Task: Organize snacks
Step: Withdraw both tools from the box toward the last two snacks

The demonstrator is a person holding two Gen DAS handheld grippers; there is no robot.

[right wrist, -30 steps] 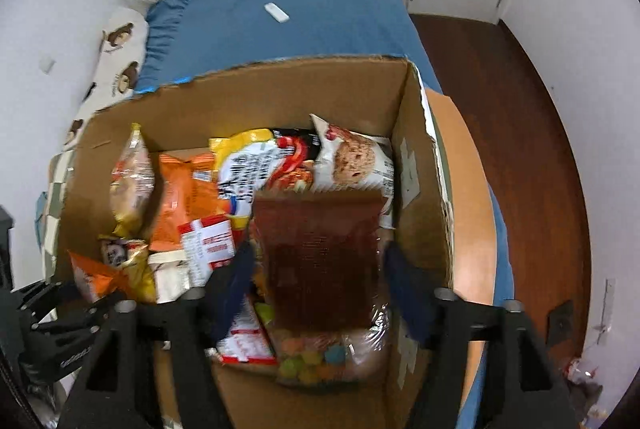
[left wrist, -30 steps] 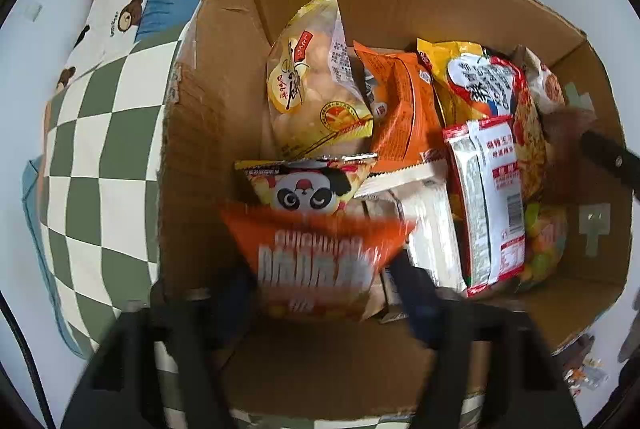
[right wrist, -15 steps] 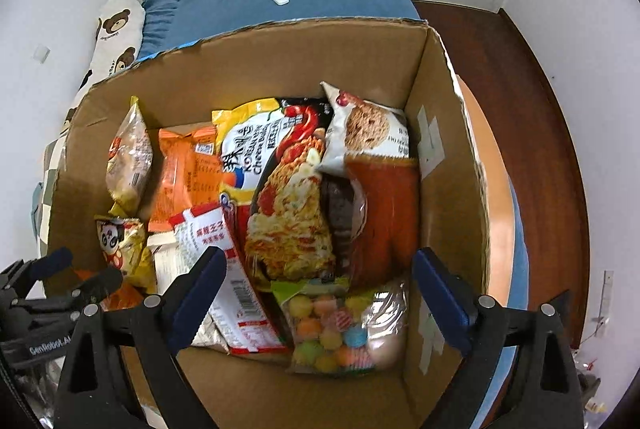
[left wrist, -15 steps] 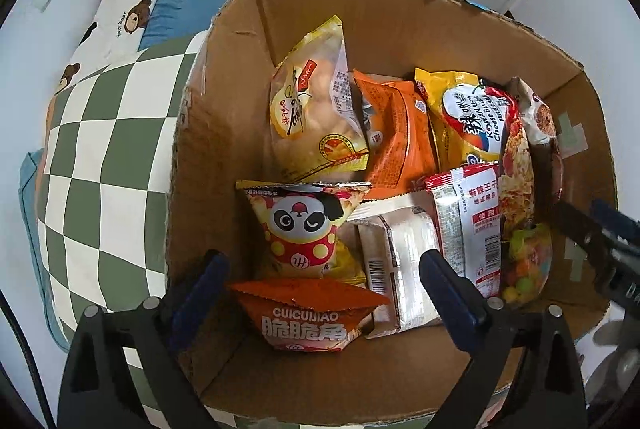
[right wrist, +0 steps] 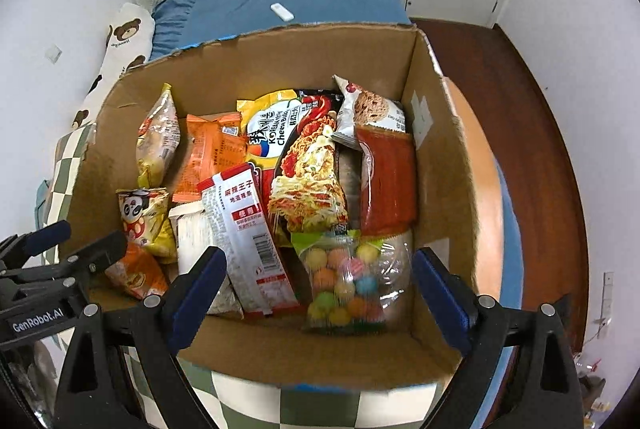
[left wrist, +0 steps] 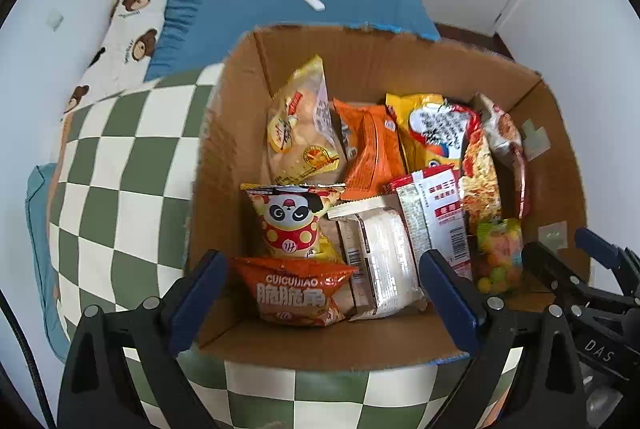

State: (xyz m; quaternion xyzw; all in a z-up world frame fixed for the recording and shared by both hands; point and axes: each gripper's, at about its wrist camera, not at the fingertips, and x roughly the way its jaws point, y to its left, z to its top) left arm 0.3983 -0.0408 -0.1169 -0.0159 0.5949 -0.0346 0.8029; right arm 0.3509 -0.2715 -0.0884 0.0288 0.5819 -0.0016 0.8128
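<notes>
Left gripper [left wrist: 322,293] spread wide and empty, low in frame above the orange snack bag [left wrist: 296,291] in the cardboard box [left wrist: 224,157]. Right gripper [right wrist: 318,289] likewise spread, holding nothing, over the candy bag [right wrist: 346,285] at lower center. Box sat on a checkered cushion [left wrist: 116,165].

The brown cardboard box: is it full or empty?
Nearly full. The brown cardboard box holds many snack packets, like the colourful candy-ball bag, covering most of its floor.
</notes>
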